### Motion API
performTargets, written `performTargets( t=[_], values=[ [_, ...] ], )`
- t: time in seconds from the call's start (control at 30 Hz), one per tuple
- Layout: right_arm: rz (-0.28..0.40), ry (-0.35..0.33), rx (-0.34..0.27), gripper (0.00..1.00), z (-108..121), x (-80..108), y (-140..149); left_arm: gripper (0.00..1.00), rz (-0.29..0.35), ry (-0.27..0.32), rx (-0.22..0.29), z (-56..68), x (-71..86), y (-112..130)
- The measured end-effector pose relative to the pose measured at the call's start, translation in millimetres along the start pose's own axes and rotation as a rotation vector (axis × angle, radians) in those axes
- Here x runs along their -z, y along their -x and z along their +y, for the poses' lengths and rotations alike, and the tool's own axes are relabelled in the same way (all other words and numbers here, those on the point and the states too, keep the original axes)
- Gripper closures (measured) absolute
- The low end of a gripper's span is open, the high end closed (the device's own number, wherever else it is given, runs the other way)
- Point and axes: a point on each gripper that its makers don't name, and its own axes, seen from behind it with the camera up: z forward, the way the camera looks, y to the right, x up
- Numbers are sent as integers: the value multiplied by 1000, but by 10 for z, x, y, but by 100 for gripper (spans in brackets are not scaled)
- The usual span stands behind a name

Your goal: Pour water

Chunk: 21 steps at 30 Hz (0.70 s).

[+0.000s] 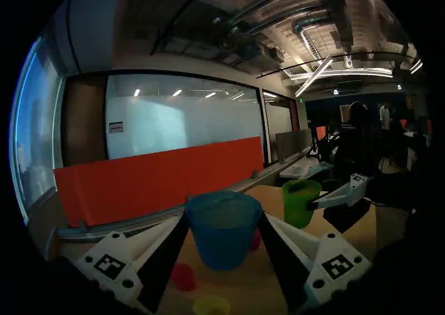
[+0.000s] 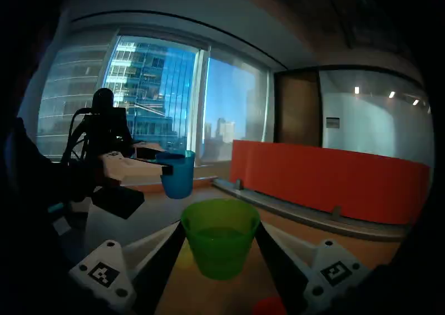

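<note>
Above a tan counter [image 1: 245, 284], the left gripper [image 1: 223, 226] clamps its fingers on an upright blue cup [image 1: 223, 240], held aloft. Near it, the right gripper [image 2: 221, 231] grips an upright green cup [image 2: 221, 248] between both fingers. The green cup seems to hold water, though dim light blurs this.

Blue cup [image 1: 223, 229] — translucent, upright, aloft; green cup [image 2: 221, 237] — upright, near it

blue cup [image 1: 223, 229]: translucent smooth plastic | green cup [image 2: 221, 237]: translucent smooth plastic | worktop [image 1: 245, 287]: matt, wood-look | left claw [image 1: 223, 221]: matt white plastic
</note>
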Motion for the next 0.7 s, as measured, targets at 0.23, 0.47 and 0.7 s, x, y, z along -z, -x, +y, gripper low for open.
performTargets(
  t=[0.23,0.47,0.7],
  values=[
    [-2,2,-9,11,-12,64,1,14,-7,33,22,195,73,146],
    [-14,10,-13,11,-1,98,57,14,-20,59,44,360,104,318],
    [-39,12,-29,11,17,126,189,14,-43,76,66,439,125,451]
  ],
)
